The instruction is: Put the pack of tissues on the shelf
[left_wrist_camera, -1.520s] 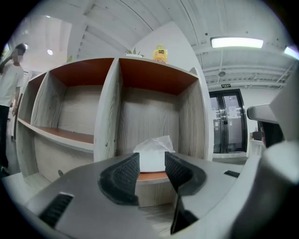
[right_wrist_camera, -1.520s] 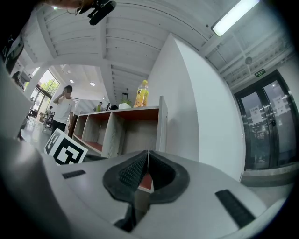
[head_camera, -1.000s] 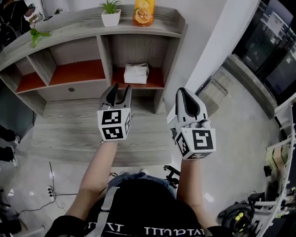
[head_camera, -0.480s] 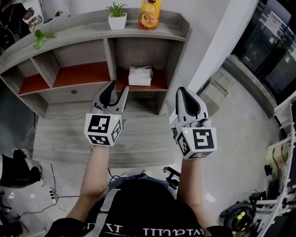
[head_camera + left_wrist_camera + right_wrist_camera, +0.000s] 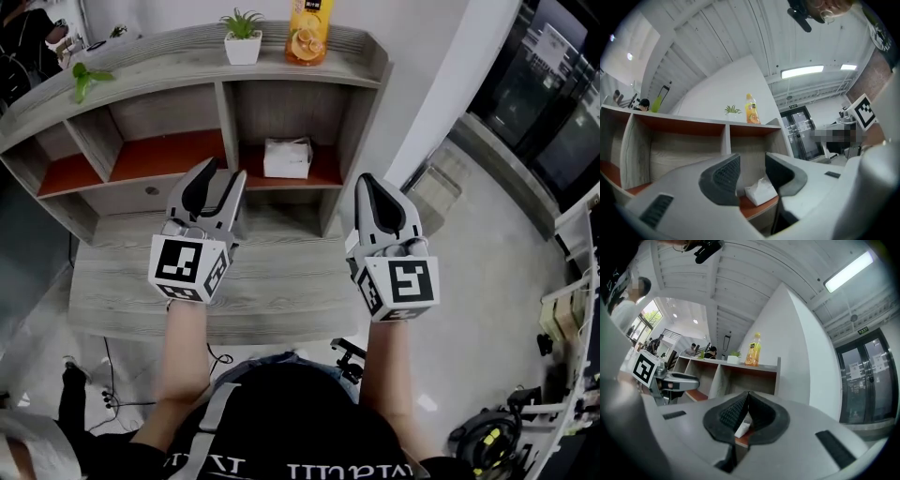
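No words can be read for sure. The black shirt [image 5: 291, 466] has white letters, but they are upside down and cut off. The label on the orange bottle [image 5: 310, 33] is too small to read. So is the green sign [image 5: 862, 330] over the glass door. The left marker cube [image 5: 187, 269] and the right marker cube [image 5: 401, 286] show only black and white squares.

Pack of tissues [image 5: 287, 157]: white. Shelf [image 5: 141, 64]: grey wood grain, orange-red compartment floors. Bench [image 5: 281, 281]: grey wood grain. Bottle [image 5: 310, 33]: orange, orange-slice print. Plant [image 5: 242, 21]: green, white pot. Left gripper [image 5: 217, 173], right gripper [image 5: 367, 183]: pale grey, black pads, black-and-white square markers.
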